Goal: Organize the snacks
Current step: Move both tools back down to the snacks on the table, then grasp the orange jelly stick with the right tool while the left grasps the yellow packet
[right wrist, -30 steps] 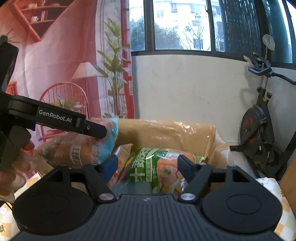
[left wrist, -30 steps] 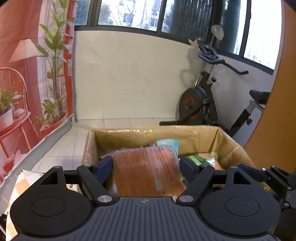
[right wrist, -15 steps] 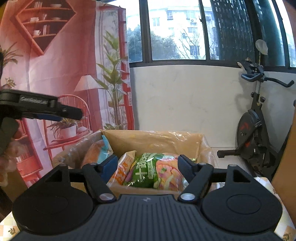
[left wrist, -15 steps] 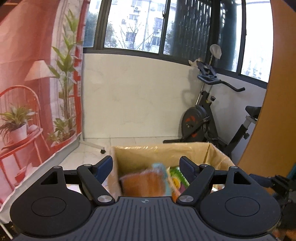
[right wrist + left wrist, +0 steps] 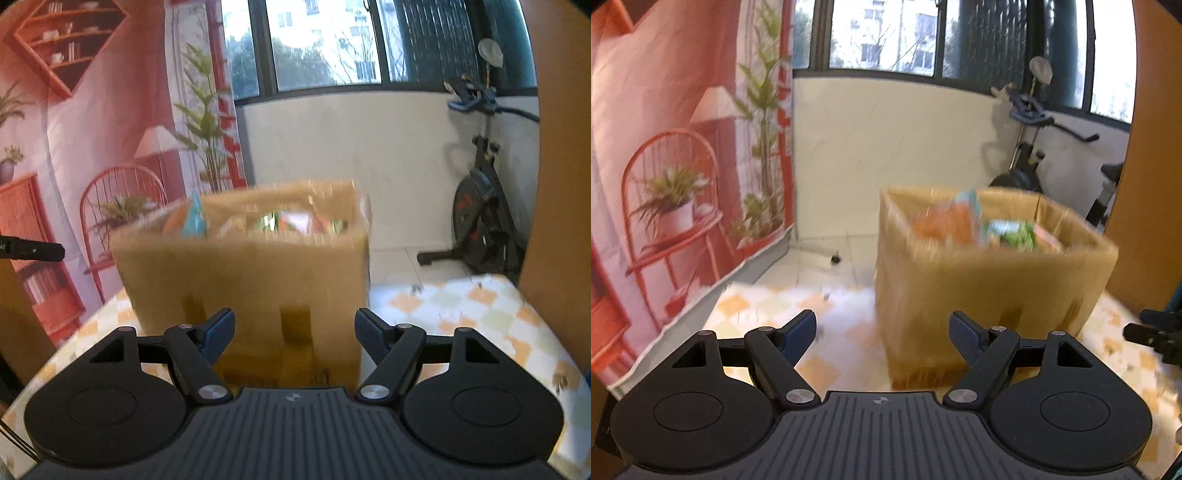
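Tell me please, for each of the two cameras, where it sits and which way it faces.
Left wrist: on the left gripper, looking forward along its open fingers at the cardboard box of snack bags, ahead and right; part of the right gripper shows at the right edge.
Right wrist: on the right gripper, facing the cardboard box straight ahead; the left gripper's tip shows at left.
Shared: the box, checkered tablecloth, exercise bike, windows.

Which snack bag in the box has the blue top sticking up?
The orange bag at the left end of the cardboard box. Its blue edge pokes above the rim; the green-printed packets to its right lie lower.
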Available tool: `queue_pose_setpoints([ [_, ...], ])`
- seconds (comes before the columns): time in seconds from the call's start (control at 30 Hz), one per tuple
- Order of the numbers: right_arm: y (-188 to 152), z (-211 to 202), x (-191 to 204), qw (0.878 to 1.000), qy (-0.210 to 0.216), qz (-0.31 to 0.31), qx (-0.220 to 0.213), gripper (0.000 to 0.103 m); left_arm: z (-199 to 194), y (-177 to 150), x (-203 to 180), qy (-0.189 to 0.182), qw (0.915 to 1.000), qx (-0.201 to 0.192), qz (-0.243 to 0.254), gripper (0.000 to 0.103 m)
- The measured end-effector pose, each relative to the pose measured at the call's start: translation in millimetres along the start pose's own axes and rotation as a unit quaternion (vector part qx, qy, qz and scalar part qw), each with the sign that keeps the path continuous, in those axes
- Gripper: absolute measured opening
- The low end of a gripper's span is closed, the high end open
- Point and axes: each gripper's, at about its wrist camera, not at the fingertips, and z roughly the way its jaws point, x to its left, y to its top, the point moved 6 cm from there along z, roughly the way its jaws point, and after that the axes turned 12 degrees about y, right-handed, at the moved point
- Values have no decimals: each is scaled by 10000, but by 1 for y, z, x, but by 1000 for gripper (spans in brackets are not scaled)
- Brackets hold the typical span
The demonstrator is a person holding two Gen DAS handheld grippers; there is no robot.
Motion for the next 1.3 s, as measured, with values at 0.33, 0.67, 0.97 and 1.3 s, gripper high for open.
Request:
queue_pose_setpoints([
  [0.33, -88, -2, -7, 9953, -40, 330, 913, 73, 19, -74, -2, 12, 9972, 720, -211, 80],
  [0.67, -139, -6, -8, 9842, 23, 838, 1557, 62, 22, -103, -13, -27, 9957, 913, -129, 80],
  [0.97, -164, 0, -4, 9760, 163, 1151, 1843, 61, 27, -116, -19, -85, 9943, 1060, -110, 79],
  [1.3, -148, 32, -19, 9779, 82, 1165, 1732, 38, 28, -125, -19, -50, 9928, 1177, -206, 78],
])
